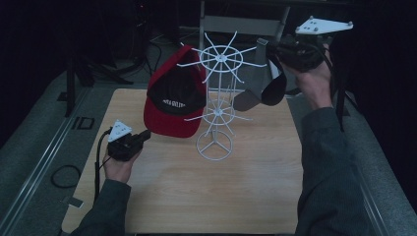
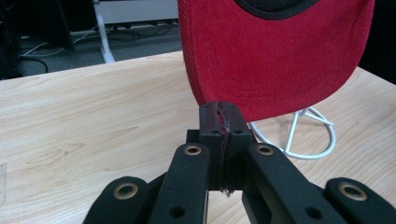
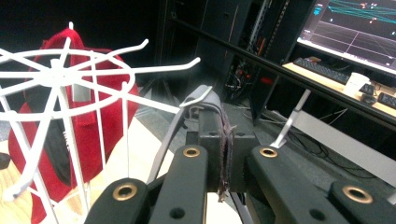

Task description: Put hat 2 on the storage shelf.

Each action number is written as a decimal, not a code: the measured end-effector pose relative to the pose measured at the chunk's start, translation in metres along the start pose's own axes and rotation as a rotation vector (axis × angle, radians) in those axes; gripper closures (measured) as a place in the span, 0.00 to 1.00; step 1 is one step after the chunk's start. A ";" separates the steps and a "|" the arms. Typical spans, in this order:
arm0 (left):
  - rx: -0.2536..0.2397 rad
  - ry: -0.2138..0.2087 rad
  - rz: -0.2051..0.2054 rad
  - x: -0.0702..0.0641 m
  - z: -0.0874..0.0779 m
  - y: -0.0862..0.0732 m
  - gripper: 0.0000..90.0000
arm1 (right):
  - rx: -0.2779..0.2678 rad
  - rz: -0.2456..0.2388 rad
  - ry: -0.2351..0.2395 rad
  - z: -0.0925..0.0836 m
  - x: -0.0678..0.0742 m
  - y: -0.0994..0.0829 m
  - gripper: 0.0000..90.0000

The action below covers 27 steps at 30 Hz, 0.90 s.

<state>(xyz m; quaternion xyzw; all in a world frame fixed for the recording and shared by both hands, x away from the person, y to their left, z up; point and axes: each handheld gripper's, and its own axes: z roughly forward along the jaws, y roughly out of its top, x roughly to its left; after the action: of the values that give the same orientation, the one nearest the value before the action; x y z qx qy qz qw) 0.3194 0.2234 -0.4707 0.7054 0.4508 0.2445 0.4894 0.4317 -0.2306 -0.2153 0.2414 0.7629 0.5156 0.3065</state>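
grey cap [image 1: 263, 91]: hangs at rack [image 1: 219, 98] top right, brim down-left, long axis vertical | right gripper [image 1: 275, 51]: clamped on its strap | left gripper [image 1: 146, 134]: closed, empty, near red cap [image 1: 172, 96] brim | table [image 1: 255, 187]

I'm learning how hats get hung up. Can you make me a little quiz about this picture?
1. True or false: the red cap already hangs on the white wire rack.
2. Which gripper holds the grey cap by its back strap? A) left gripper B) right gripper
3. Fill in: the left gripper is low over the wooden table with its jaws ____.

Key:
1. True; it hangs on the rack's left side.
2. B; the right gripper is raised beside the rack's top ring, shut on the strap.
3. Shut, with nothing held; the red cap's brim hangs just ahead of it.
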 end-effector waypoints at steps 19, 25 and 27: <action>-0.004 -0.001 -0.003 0.000 0.000 0.000 0.98 | 0.049 -0.006 0.001 0.009 0.001 -0.008 0.97; -0.004 -0.003 -0.004 0.000 0.000 0.000 0.98 | 0.025 0.004 -0.002 0.008 0.000 -0.002 0.97; -0.004 -0.004 -0.005 0.000 0.001 0.000 0.98 | 0.028 -0.003 -0.006 0.009 0.001 -0.002 0.97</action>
<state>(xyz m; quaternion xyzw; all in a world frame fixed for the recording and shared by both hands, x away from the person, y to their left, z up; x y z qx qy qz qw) 0.3198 0.2232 -0.4710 0.7036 0.4512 0.2428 0.4923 0.4374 -0.2244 -0.2196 0.2462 0.7695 0.5036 0.3061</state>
